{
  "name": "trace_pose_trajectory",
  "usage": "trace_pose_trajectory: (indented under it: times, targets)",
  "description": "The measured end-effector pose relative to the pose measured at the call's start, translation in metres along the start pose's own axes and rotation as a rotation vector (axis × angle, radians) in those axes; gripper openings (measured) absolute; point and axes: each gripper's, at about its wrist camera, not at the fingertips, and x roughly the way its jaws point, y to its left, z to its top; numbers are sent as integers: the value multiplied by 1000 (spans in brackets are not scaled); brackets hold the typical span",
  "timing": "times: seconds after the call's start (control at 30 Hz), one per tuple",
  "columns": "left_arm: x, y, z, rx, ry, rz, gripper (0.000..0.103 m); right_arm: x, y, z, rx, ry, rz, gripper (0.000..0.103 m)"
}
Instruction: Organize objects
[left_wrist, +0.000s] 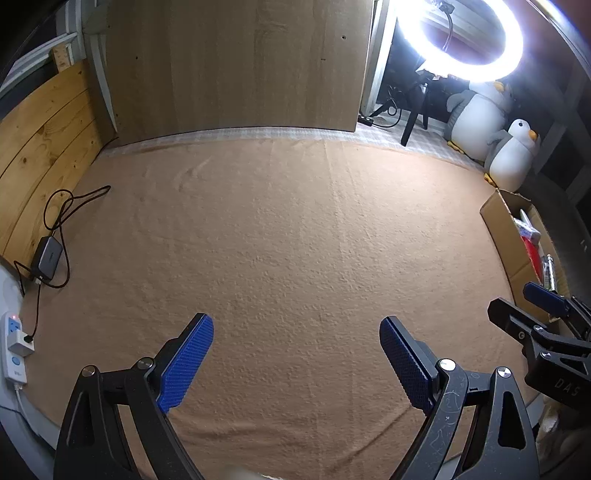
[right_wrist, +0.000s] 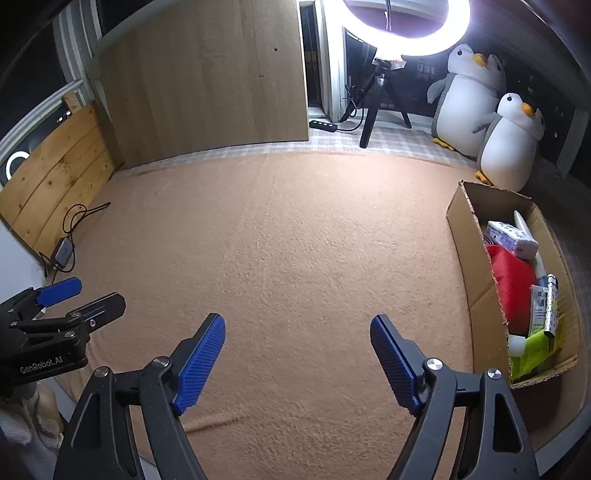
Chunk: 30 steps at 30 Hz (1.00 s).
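A cardboard box (right_wrist: 476, 266) stands at the right edge of the tan blanket (right_wrist: 295, 240). Inside it lie a red soft item (right_wrist: 511, 280), a white patterned pack (right_wrist: 511, 234), a silver pen (right_wrist: 551, 308) and a yellow-green packet (right_wrist: 535, 350). My right gripper (right_wrist: 297, 325) hovers open over bare blanket, left of the box, nothing between its blue pads. My left gripper (left_wrist: 296, 326) is also open over bare blanket, holding nothing. The box (left_wrist: 506, 236) shows at the right edge of the left wrist view, with the right gripper (left_wrist: 517, 306) in front of it. The left gripper (right_wrist: 85, 293) shows at the left of the right wrist view.
Two plush penguins (right_wrist: 469, 99) sit behind the box beside a lit ring light on a tripod (right_wrist: 380, 107). A wooden panel (right_wrist: 207, 81) stands at the back, wood planks (left_wrist: 44, 147) at the left. A charger with cable (left_wrist: 46, 254) and a power strip (left_wrist: 14, 343) lie at the left edge.
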Motion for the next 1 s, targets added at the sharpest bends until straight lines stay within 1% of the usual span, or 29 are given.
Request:
trace_pose_trajectory:
  times: [0.67, 0.8, 1.0]
  targets:
    - [5, -5, 2, -8, 6, -5, 94, 4, -6, -1, -1, 14, 1, 78]
    - [7, -6, 2, -7, 2, -28, 94, 4, -8, -1, 2, 16, -1, 78]
    - [20, -6, 2, -7, 34, -18, 94, 8, -9, -2, 12, 27, -3, 78]
